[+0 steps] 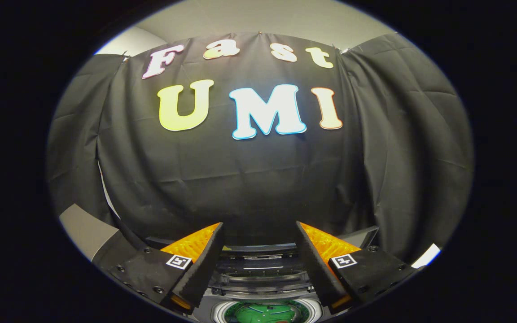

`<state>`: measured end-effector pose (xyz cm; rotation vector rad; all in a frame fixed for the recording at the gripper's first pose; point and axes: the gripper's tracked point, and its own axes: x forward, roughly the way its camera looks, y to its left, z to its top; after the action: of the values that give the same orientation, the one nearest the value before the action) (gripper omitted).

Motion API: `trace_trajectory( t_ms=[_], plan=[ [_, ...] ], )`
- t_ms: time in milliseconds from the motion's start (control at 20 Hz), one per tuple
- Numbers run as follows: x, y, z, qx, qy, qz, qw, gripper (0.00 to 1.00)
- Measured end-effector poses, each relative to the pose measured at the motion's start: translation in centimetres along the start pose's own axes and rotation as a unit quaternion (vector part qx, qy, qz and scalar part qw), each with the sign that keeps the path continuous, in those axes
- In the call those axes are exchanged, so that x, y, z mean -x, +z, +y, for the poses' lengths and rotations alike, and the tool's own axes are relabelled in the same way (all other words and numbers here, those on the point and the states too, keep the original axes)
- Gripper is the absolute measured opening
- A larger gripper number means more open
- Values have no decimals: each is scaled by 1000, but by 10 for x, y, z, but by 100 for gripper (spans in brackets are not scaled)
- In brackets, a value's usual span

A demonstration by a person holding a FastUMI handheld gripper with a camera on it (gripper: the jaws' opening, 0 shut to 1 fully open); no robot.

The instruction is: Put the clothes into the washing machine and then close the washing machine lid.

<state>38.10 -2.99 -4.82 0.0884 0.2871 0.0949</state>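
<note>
My gripper [258,235] is held level, its two fingers spread wide with nothing between them. Below and just ahead of the fingers sits the top of the washing machine [260,280], seen from above. Its round drum opening [265,312] shows between the finger bases, with something green inside; I cannot tell what it is. The raised lid [258,249] stands up behind the opening, dark and glossy. My fingers hover above the machine and touch nothing.
The black cloth wall [249,179] of the booth hangs close behind the machine. A grey panel [85,229] juts out beside the left finger, and a pale surface [427,255] shows past the right finger.
</note>
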Motion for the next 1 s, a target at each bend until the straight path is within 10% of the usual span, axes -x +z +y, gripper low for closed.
trace_trajectory(
  t_ms=[1000],
  plan=[
    [20, -26, 1, 19, 3, 24, 1000, 98]
  ],
)
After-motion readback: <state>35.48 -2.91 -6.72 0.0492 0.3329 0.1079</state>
